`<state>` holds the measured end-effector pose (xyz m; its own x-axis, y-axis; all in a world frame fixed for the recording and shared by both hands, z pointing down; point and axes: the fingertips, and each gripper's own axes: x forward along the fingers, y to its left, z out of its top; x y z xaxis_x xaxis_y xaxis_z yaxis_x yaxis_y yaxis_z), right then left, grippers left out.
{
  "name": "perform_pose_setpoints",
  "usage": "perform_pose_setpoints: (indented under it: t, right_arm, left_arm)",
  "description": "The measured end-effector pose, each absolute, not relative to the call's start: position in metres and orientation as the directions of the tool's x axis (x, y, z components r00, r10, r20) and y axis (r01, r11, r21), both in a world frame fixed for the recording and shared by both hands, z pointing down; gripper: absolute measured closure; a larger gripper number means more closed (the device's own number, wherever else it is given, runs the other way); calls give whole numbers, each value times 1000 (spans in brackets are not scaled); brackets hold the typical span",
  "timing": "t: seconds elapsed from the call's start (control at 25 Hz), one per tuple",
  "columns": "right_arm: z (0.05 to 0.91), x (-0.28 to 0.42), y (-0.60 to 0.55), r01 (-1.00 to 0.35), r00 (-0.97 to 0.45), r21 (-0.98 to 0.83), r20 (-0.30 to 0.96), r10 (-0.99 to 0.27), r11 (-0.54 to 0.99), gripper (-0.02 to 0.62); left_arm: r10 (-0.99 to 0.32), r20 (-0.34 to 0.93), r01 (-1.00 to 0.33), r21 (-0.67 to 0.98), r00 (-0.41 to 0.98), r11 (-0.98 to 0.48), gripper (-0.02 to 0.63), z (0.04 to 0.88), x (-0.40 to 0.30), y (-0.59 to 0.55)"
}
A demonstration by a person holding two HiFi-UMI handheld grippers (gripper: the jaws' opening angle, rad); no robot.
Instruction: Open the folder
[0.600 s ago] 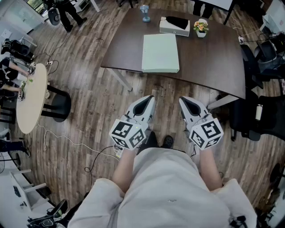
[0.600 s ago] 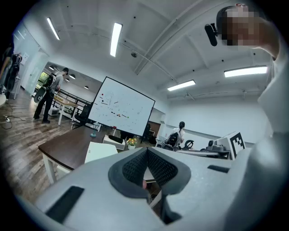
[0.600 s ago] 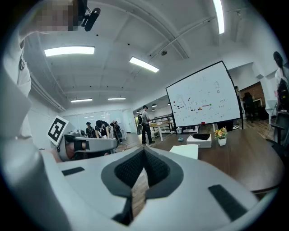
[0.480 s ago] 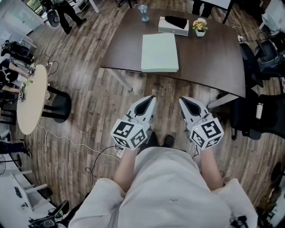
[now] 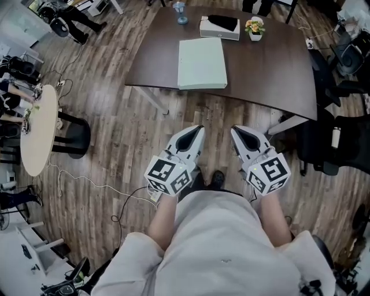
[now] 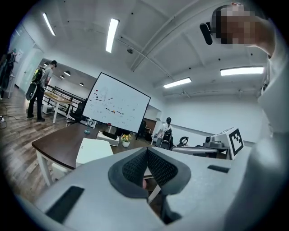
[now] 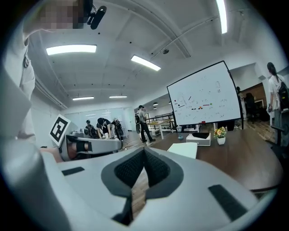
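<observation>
A pale green folder lies closed and flat on the dark brown table, near its front edge; it also shows as a pale slab in the left gripper view and the right gripper view. My left gripper and right gripper hang side by side over the wooden floor, well short of the table and close to my body. Both are shut with nothing between the jaws, which meet in the left gripper view and the right gripper view.
Behind the folder stand a white box with a black top, a small flower pot and a glass ornament. A round table with a black chair is at the left. Office chairs crowd the right. Cables trail across the floor.
The table and folder have slid a little up and left in the head view. Both grippers keep their places, shut.
</observation>
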<state>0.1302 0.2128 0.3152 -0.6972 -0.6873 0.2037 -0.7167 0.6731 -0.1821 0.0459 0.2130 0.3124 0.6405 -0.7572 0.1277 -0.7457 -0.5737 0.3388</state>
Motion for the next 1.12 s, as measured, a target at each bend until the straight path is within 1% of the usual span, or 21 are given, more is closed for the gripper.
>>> perform_pose_setpoints:
  t: [0.2,0.4,0.52,0.72,0.8,0.84,0.88,0.92,1.12]
  right_arm:
    - [322,125,217,-701,-713,-194,221,-666,686,591]
    - [325,109,212,-691,-722,-191,236,-650,697,591]
    - [327,96,207,-677,-734,-195,247,-632,710,565]
    - [328,75,193,-673,-738,-200,247,-628,712,542]
    - [328,67,185,-673,-738,-198,248,-628,713,524]
    - [328,62,181,-673,-738,-196,249,-627,713,513]
    - [327,57,177,-672,-738,-193,250,-627,715,505]
    - [327,52,172,-671,-739,-189,252,-625,717,492]
    - [323,34,148,-674,-734,-163,258,-628,720,412]
  left_arm:
    - [-764,147,-760,324,628,-563,603,319,44,217]
    - [-787,168,-795,272,594,-542,601,322,26,213]
    - [-794,170,-805,250,583,-537,601,321,15,205]
    - [-788,172,-801,244,591,-547,601,321,-1,192]
    - [-788,177,-801,246,590,-545,598,323,-10,186]
    - [-786,180,-801,247,591,-546,586,323,-15,182]
    - [-784,182,-799,248,593,-547,560,324,-20,178]
    - [-782,183,-798,247,595,-549,543,324,-25,175]
    - [-777,175,-790,255,605,-558,512,323,-42,149]
